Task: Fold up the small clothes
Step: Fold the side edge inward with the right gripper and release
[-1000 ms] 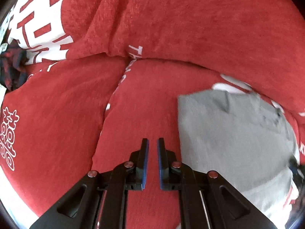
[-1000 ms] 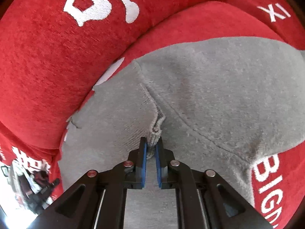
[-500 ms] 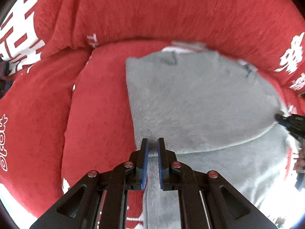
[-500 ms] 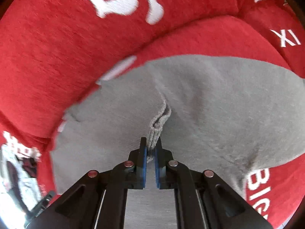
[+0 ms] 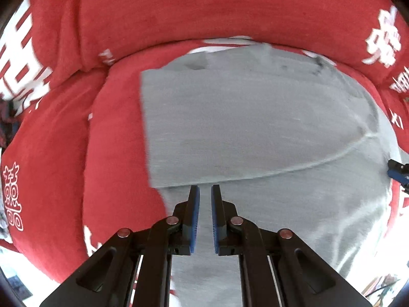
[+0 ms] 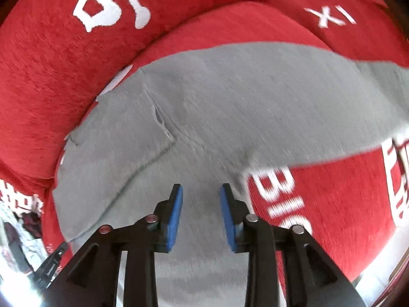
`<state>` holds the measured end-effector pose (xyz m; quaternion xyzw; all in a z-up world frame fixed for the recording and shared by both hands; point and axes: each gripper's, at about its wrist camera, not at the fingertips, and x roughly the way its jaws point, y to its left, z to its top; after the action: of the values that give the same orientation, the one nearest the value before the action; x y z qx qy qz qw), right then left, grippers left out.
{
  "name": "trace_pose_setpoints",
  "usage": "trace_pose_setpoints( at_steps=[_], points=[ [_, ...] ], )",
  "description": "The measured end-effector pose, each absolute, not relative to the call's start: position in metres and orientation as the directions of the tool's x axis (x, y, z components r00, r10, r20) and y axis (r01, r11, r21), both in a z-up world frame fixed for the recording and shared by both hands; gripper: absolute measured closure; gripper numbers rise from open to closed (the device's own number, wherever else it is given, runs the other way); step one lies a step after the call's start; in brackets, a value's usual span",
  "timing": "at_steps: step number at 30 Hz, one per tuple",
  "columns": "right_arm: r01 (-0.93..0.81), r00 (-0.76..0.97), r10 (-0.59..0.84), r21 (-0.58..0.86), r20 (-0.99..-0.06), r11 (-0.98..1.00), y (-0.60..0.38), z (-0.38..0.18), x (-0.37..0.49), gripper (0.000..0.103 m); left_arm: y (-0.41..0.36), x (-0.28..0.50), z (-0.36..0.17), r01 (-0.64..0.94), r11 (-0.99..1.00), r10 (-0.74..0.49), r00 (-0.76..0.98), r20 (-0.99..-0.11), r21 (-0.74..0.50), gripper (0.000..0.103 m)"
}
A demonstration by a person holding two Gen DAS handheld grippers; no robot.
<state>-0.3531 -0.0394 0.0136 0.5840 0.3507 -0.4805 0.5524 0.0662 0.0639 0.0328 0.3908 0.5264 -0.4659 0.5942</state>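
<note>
A grey knit garment lies spread on a red sofa seat, with one layer folded over another. My left gripper hovers over its near left part, fingers close together with a narrow gap and nothing between them. In the right wrist view the same garment fills the middle, with a folded flap at the left. My right gripper is open and empty just above the cloth. Its tip shows at the right edge of the left wrist view.
The red sofa has white printed characters on its back cushions and seat. Dark clutter lies off the sofa's left end. The back cushion rises directly behind the garment.
My right gripper has opened and let go of the grey fold it pinched; the fold now lies flat. My left gripper has swung right from bare sofa to over the garment.
</note>
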Motion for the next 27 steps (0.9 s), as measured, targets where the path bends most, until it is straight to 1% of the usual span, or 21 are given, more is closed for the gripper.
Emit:
trace_pose_setpoints(
  at_steps=[2, 7, 15, 20, 23, 24, 25, 26, 27],
  points=[
    [0.932, 0.313, -0.111, 0.327, -0.943, -0.155, -0.031, 0.016, -0.362, 0.062, 0.058, 0.045, 0.036, 0.972, 0.230, -0.138, -0.013, -0.990, -0.044, 0.093],
    [0.916, 0.348, -0.097, 0.360, -0.932, -0.175, -0.018, 0.017, -0.378, 0.059, 0.040, -0.012, 0.031, 0.986, 0.152, -0.103, -0.051, -0.993, -0.066, 0.093],
    [0.886, 0.397, -0.097, 0.408, -0.913, -0.222, -0.008, 0.010, -0.410, 0.056, 0.024, -0.070, 0.031, 0.988, 0.124, -0.087, -0.086, -0.993, -0.096, 0.093],
    [0.860, 0.412, -0.120, 0.429, -0.903, -0.278, -0.005, 0.006, -0.440, 0.056, 0.017, -0.102, 0.024, 0.997, 0.054, -0.060, -0.053, -0.997, -0.056, 0.093],
    [0.842, 0.416, -0.137, 0.437, -0.899, -0.316, -0.003, 0.004, -0.459, 0.056, 0.012, -0.119, 0.019, 0.998, 0.016, -0.046, -0.056, -0.997, -0.057, 0.092],
    [0.836, 0.416, -0.142, 0.439, -0.898, -0.328, -0.003, 0.003, -0.465, 0.056, 0.012, -0.122, 0.019, 0.999, 0.010, -0.046, -0.053, -0.998, -0.054, 0.088],
    [0.830, 0.417, -0.150, 0.442, -0.897, -0.340, -0.002, 0.003, -0.472, 0.056, 0.010, -0.126, 0.019, 0.999, 0.006, -0.044, -0.048, -0.998, -0.049, 0.049],
    [0.824, 0.418, -0.158, 0.447, -0.895, -0.350, -0.001, 0.002, -0.478, 0.056, 0.009, -0.130, 0.019, 0.999, 0.009, -0.041, -0.036, -0.999, -0.036, 0.000],
    [0.816, 0.420, -0.166, 0.452, -0.892, -0.361, -0.001, 0.002, -0.485, 0.056, 0.007, -0.133, 0.022, 1.000, 0.020, -0.061, -0.018, -0.998, -0.019, 0.003]
  ],
)
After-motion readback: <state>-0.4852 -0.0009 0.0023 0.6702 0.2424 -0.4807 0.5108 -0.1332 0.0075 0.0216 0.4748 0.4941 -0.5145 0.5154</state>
